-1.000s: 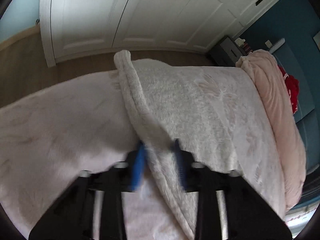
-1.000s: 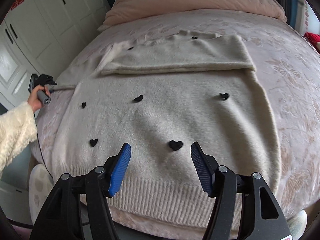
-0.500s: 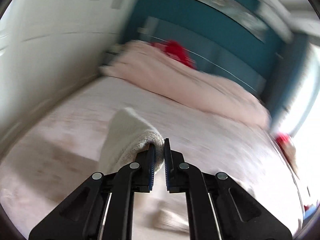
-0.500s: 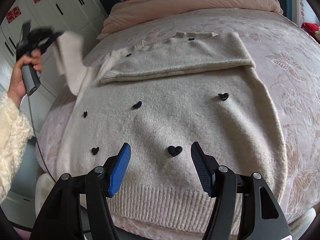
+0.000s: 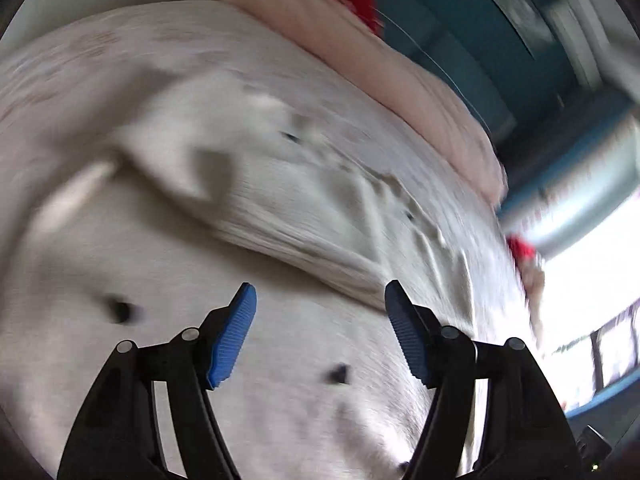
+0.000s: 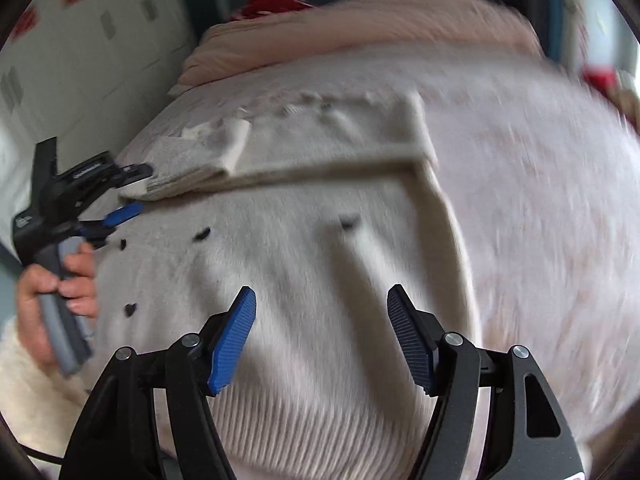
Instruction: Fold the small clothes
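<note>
A cream sweater [image 6: 320, 280] with black hearts lies flat on the bed, hem nearest me. Its right sleeve [image 6: 340, 140] is folded across the chest. The left sleeve [image 6: 192, 160] lies folded inward over it, its cuff just at the fingertips of my left gripper [image 6: 138, 191]. In the blurred left wrist view that gripper [image 5: 320, 286] hovers over the sweater [image 5: 280, 360]; its jaws are opening and nothing is between them. My right gripper [image 6: 321, 289] hangs above the ribbed hem, its jaws opening too, with nothing between the pads.
A pink duvet [image 6: 360, 28] is bunched at the head of the bed with something red [image 6: 272, 2] behind it. White wardrobe doors [image 6: 80, 60] stand on the left. A person's hand [image 6: 52, 284] in a fluffy sleeve holds the left gripper. The pale bedspread [image 6: 540, 180] extends right.
My left gripper carried the left sleeve from the bed's side up and over onto the sweater's chest, then opened and let it go. The right gripper shifted slightly and widened a little.
</note>
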Demonstrator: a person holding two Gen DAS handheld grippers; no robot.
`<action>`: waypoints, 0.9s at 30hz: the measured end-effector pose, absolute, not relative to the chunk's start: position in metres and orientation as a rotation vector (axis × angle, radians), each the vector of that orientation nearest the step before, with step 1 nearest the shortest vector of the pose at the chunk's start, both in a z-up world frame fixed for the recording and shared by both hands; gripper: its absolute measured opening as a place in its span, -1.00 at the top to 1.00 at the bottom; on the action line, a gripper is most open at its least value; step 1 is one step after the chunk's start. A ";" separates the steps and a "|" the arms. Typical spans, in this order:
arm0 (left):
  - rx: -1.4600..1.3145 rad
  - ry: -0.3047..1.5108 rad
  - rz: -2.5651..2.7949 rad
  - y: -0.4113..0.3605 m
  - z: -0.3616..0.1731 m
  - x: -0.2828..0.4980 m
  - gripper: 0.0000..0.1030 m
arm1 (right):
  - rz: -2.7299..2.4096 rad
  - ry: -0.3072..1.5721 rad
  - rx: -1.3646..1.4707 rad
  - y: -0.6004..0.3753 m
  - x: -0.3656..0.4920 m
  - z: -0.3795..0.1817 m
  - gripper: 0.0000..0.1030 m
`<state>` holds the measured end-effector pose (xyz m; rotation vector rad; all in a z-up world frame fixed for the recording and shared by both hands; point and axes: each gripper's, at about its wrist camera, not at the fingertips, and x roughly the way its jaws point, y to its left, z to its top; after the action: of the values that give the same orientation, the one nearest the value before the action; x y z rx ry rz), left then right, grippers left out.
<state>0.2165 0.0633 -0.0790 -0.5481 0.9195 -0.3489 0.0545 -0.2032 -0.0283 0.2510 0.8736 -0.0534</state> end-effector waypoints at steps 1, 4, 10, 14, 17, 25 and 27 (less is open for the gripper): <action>-0.566 0.918 -0.316 0.077 -0.080 0.225 -0.26 | -0.025 0.848 0.187 -0.193 0.070 -0.021 -0.33; -0.632 0.893 -0.212 0.112 -0.078 0.252 -0.26 | 0.080 0.794 0.066 -0.157 0.118 -0.004 -0.38; -0.802 0.938 -0.117 0.142 -0.097 0.300 -0.16 | 0.276 0.774 -0.180 -0.062 0.217 -0.013 -0.39; -0.799 0.984 -0.082 0.153 -0.114 0.304 0.41 | 0.343 0.847 -0.323 -0.022 0.265 -0.049 -0.34; -0.794 0.998 -0.078 0.156 -0.120 0.305 0.60 | 0.393 0.897 -0.300 -0.020 0.285 -0.059 0.90; -0.788 1.001 -0.088 0.159 -0.124 0.307 0.66 | 0.077 0.729 0.580 -0.235 0.260 -0.030 0.84; -0.788 0.999 -0.084 0.155 -0.125 0.307 0.58 | -0.010 0.802 0.641 -0.274 0.252 -0.058 0.72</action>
<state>0.3073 0.1554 -0.1255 -0.7883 0.9988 -0.0838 0.2524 -0.2738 -0.0578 0.6415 0.8019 -0.0098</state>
